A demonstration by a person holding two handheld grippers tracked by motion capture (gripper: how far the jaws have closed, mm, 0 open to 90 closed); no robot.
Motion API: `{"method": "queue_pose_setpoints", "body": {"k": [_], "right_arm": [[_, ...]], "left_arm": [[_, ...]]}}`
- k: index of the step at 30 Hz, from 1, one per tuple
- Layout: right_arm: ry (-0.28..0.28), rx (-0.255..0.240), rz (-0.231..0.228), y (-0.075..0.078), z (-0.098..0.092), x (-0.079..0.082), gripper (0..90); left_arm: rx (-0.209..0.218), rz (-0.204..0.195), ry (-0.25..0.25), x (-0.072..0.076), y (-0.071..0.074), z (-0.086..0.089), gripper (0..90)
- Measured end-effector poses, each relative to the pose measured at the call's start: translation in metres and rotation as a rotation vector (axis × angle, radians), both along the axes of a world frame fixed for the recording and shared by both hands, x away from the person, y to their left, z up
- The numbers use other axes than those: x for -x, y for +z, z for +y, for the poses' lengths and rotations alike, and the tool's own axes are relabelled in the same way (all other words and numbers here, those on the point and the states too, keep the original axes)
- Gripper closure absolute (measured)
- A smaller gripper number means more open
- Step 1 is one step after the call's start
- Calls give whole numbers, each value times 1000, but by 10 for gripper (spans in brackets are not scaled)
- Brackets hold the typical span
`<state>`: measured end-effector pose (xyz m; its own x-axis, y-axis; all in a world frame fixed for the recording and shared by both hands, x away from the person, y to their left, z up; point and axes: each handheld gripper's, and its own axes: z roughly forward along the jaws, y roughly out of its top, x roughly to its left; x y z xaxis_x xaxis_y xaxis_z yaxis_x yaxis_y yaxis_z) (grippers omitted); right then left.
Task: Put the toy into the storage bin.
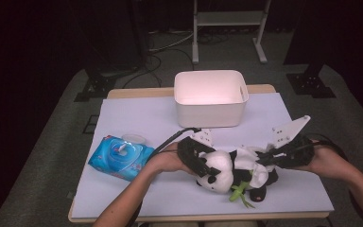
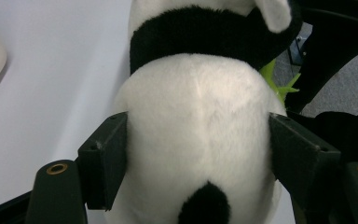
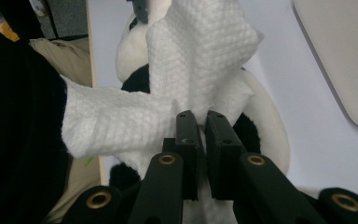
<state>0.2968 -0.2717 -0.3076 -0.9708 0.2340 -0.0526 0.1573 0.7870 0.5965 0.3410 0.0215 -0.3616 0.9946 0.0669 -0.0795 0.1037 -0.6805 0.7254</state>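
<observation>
High view: one plush panda (image 1: 227, 172) lying on the white-covered worktop (image 1: 137, 113), near the front edge, right of centre. Long axis runs roughly left to right across the worktop; head to the left, feet to the right. Face mostly hidden under the left gripper (image 1: 196, 158); one black ear or eye patch is visible at the near side, and which of the two it is cannot be told. A green leafy sprig (image 1: 238, 193) sticks out from the panda's near side toward the front edge.

Left gripper view: fingers (image 2: 103, 161) set well apart and clamped on either side of the panda's white head, pads pressing into the fur. The black band of the shoulders lies beyond; the lower head is cut off by the frame edge.

Right gripper view: right gripper (image 3: 201, 116) with fingers drawn together on a white embossed wet wipe (image 3: 200, 51), which drapes over the panda's body and hides much of it. The left part of this view is dark and hard to read.

Other items, high view: white plastic storage bin (image 1: 211, 111), upright, behind the panda at the back of the worktop. Blue pack of wet wipes (image 1: 120, 158), lid flap open, lying just left of the person's left forearm. The right gripper's fingers are hard to make out against the panda's black limbs.
</observation>
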Motion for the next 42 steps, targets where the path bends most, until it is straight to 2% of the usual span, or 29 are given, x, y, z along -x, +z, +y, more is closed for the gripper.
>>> {"method": "queue_pose_setpoints", "body": {"k": [5,11,17,26,32,42], "right_arm": [[-23,-15,0,-1,-13,5,833],[-47,-11,-14,-1,-25,9,833],[-57,-29,-9,-2,-27,4,832],[-29,-43,-15,3,-5,-13,833],[16,-29,0,2,22,-25,833],[89,8,23,-6,60,-32,832]], "left_arm": [[14,8,3,1,-2,3,270],[7,5,-1,1,-2,5,270],[9,-5,-10,2,-2,4,269],[-1,-31,-26,8,-1,1,268],[-8,-38,-36,10,0,0,267],[-10,-45,-50,13,1,0,267]]}}
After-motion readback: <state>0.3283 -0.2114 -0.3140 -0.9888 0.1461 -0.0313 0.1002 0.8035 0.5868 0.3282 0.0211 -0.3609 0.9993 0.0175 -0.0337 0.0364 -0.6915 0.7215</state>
